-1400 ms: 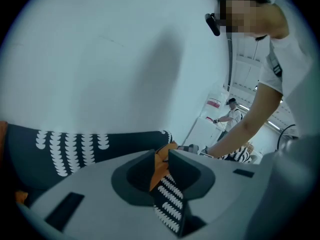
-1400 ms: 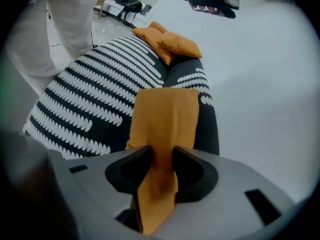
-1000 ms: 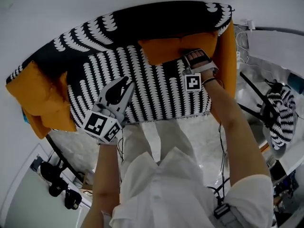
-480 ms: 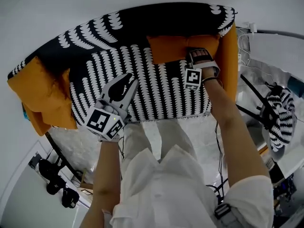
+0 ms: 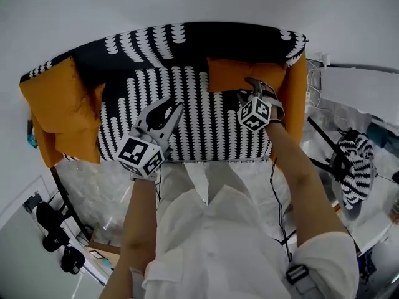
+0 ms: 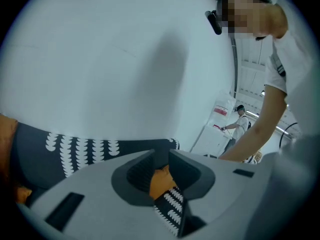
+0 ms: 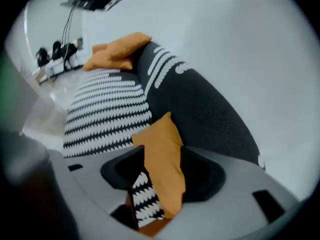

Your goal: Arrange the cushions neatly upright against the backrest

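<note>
A black sofa with white scallop print has a backrest and a seat. One orange cushion stands upright against the backrest at the right end. Two more orange cushions lie heaped at the left end. My right gripper hangs just above the right cushion's near edge. Its jaws have just been opening; the cushion shows in the gap, not pinched. My left gripper hovers over the middle of the seat, jaws slightly apart and empty.
The sofa's orange right armrest is close beside my right gripper. A black-and-white striped object sits on a stand to the right, with cables near it. Dark shoes lie on the floor at lower left. A white wall is behind the sofa.
My right gripper has let go of the right cushion, rolled and lifted off it; the cushion now stands against the backrest. My left gripper has risen a little over the seat.
</note>
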A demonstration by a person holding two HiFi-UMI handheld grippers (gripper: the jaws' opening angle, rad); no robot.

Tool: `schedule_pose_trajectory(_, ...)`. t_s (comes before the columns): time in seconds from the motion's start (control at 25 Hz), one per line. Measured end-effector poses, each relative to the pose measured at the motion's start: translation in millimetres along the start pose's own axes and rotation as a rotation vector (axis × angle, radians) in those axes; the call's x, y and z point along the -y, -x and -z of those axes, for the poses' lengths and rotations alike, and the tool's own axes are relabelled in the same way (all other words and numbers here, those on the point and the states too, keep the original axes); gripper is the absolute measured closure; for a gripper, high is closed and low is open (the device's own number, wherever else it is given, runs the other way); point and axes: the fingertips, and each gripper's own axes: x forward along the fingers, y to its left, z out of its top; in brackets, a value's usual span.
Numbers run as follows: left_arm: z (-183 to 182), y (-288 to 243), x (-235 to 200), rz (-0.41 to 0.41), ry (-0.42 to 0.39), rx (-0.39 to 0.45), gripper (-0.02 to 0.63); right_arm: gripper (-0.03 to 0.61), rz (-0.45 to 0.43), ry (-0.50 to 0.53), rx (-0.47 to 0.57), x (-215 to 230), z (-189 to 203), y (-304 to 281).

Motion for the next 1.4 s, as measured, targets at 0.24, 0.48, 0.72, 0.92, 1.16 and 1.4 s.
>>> schedule_pose_trajectory(0.24, -25.9, 57.4, -12.1, -0.081, 0.002, 0.067, 0.517, 0.387, -0.082, -0.339, 0.221, -7.1, -100.6, 61.9)
schedule_pose_trajectory(0.48, -35.3, 133.7, -36.7, -0.196, 0.019, 0.125, 0.517, 0.419, -0.228, -0.37, 0.398, -32.3, -212.1, 106.7)
schedule_pose_trajectory(0.72, -35.0, 225.1, -82.8, -0.343, 0.051, 0.206, 0.517, 0.433, -0.38, -0.332, 0.513, -65.7, -331.1, 118.5)
schedule_pose_trajectory(0.92, -12.4, 294.9, -131.9, -0.468, 0.106, 0.259, 0.517, 0.392, -0.51, -0.324, 0.555, -96.8, -431.9, 98.7)
schedule_pose_trajectory(1.16, 9.7, 366.7, -204.5, -0.562, 0.169, 0.303, 0.517, 0.354, -0.614, -0.379, 0.547, -140.5, -536.0, 59.6)
schedule_pose_trajectory(1.4, 11.3, 406.5, -276.7, -0.58, 0.15, 0.292, 0.517, 0.336, -0.597, -0.385, 0.493, -165.8, -605.6, -3.7)
